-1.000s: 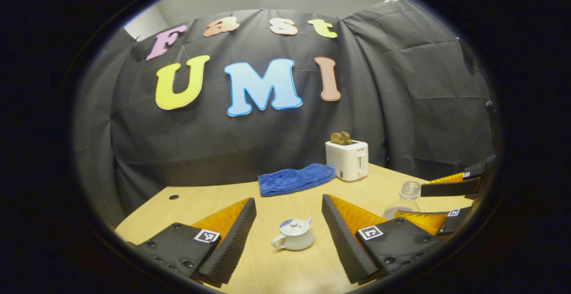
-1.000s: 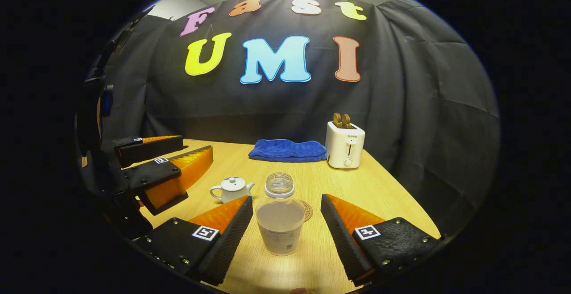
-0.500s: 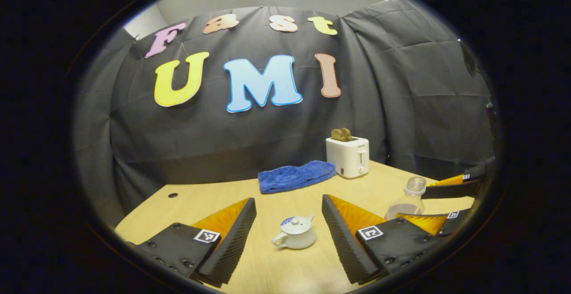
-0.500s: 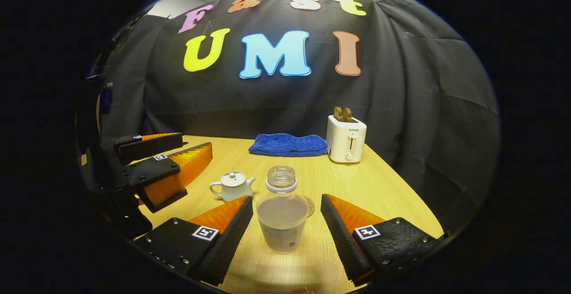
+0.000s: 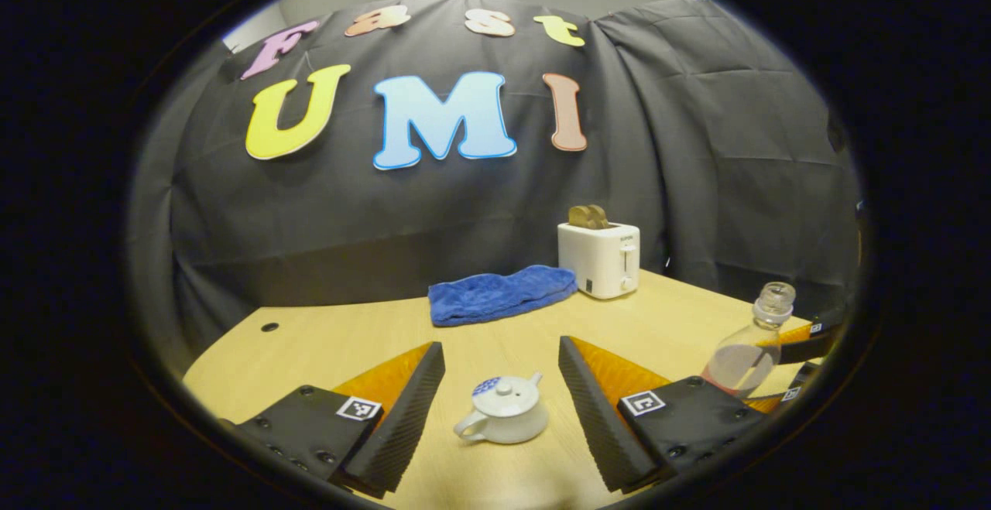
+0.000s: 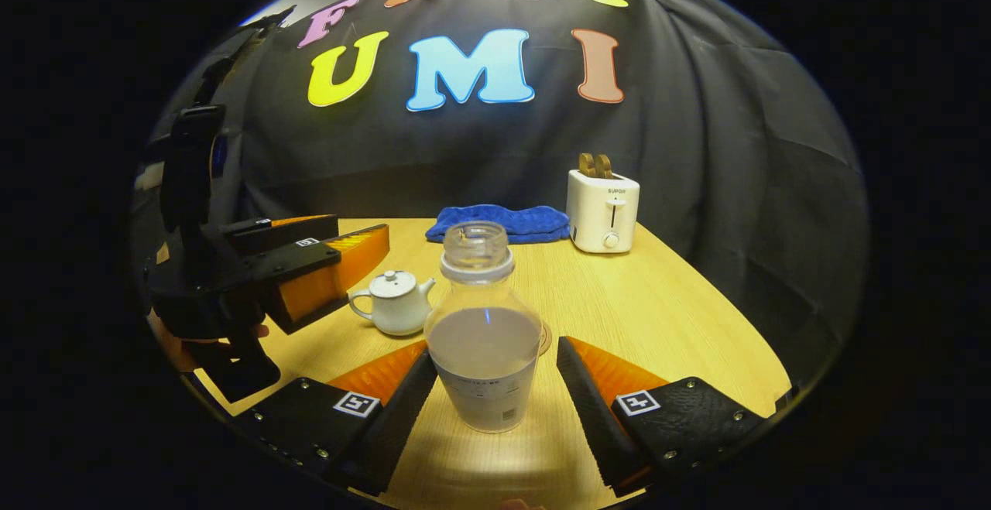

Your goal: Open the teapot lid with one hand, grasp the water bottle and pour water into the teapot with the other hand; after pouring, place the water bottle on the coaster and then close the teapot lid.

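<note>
the right hand-held gripper [image 6: 495, 386] stands with its fingers apart at the bottom centre of the right gripper view, and the uncapped water bottle [image 6: 484, 332] now sits between them, its lower body flanked on both sides; there is a sliver of bench on the right side, so the fingers look not yet pressed on it. a second ago the bottle was smaller and farther up the frame, so this hand-held gripper has pushed forward around it, and closing should be the next call. the bottle is partly filled. behind its right shoulder a curved edge of the coaster [image 6: 546, 337] peeks out on the bench [image 6: 658, 316]. the left hand-held gripper [image 5: 502, 409] also has its fingers spread, at the bottom centre of the left gripper view, with the white teapot [image 5: 503, 420] between them on the bench but untouched, its lid [image 5: 502, 388] on. compared with a second ago the teapot sits slightly lower and larger, so this hand has crept in; the lid knob is small, so the fingers need to be centred over it. at the lower right of that view the bottle appears against the other hand-held gripper. farther back, at centre, lie a folded blue towel [image 5: 502, 293] and a white toaster [image 5: 600, 258], well apart from the work.
</note>
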